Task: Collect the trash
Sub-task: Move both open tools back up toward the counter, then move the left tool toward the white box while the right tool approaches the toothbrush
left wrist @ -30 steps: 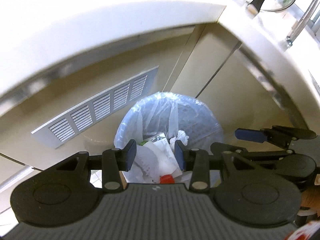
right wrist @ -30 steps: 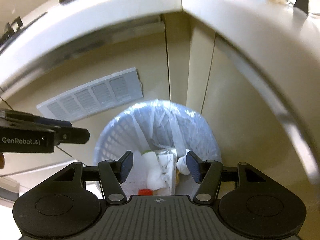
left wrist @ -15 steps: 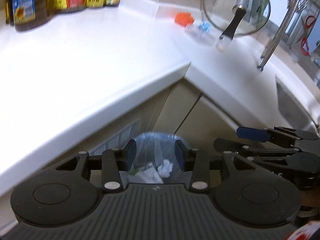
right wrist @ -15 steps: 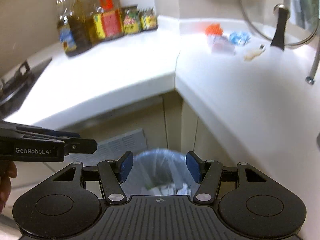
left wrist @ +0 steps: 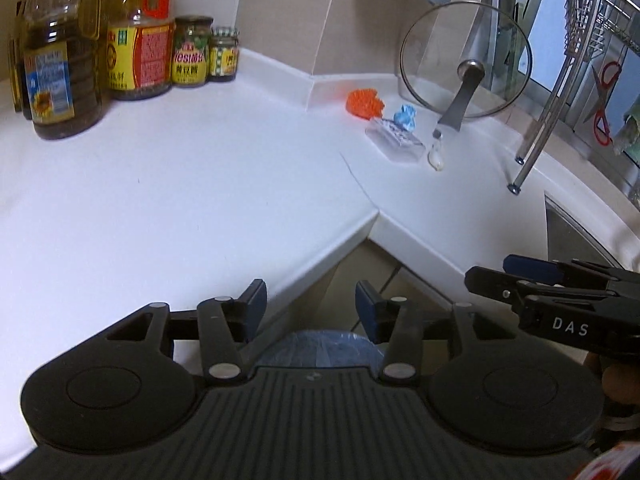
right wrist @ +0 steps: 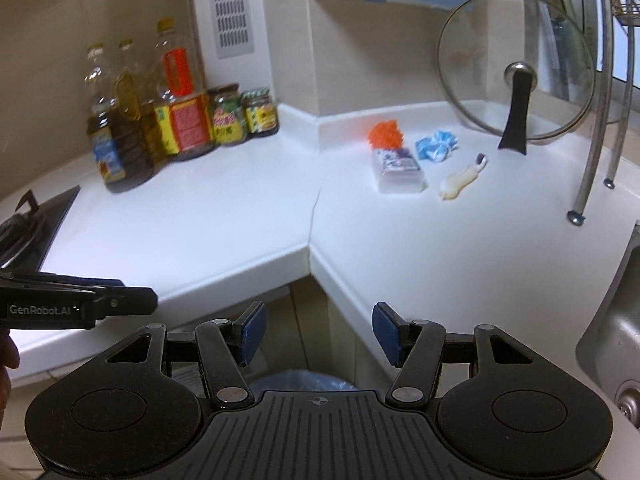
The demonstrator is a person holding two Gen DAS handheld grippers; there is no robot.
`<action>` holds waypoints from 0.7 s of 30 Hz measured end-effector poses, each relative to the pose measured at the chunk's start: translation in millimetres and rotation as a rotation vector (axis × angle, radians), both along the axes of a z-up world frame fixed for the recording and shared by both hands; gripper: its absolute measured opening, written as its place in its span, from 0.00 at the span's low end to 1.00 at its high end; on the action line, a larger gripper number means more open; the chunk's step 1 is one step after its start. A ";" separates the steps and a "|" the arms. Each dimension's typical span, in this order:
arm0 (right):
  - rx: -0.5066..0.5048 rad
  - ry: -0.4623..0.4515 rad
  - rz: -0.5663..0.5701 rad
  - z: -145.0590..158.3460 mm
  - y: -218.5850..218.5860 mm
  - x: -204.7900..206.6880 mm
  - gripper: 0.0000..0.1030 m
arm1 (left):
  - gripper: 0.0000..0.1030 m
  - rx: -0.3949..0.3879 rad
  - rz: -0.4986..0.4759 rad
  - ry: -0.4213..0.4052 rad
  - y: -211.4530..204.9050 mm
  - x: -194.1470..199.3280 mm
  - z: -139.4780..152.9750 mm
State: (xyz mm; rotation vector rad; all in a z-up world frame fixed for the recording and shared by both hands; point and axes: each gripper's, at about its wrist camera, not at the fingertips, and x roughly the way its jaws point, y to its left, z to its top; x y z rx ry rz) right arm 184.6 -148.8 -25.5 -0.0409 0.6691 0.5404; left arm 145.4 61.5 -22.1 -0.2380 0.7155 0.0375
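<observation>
Trash lies at the back corner of the white countertop (left wrist: 200,200): an orange crumpled piece (left wrist: 364,103), a blue crumpled wrapper (left wrist: 405,117), a clear plastic box (left wrist: 396,140) and a beige scrap (left wrist: 436,158). The right wrist view shows the same orange piece (right wrist: 386,134), blue wrapper (right wrist: 436,146), box (right wrist: 398,172) and scrap (right wrist: 460,182). My left gripper (left wrist: 311,304) hovers at the counter's front corner, its jaws opening with nothing between them. My right gripper (right wrist: 319,332) is open and empty beside it. The blue-lined bin (left wrist: 320,344) sits below, mostly hidden.
Oil bottles (left wrist: 60,60) and jars (left wrist: 192,52) line the back left wall. A glass pan lid (left wrist: 464,60) leans at the back right, near dish rack legs (left wrist: 536,136). A sink (right wrist: 616,332) lies right, a stove (right wrist: 36,232) left.
Both grippers rose from just above the bin to counter height and tilted up, so the countertop and its trash came into view. The left jaws stand wider apart.
</observation>
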 end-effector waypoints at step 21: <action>0.024 -0.043 -0.144 18.3 -47.8 60.5 0.57 | 0.65 0.022 -0.029 -0.051 -22.4 81.8 18.7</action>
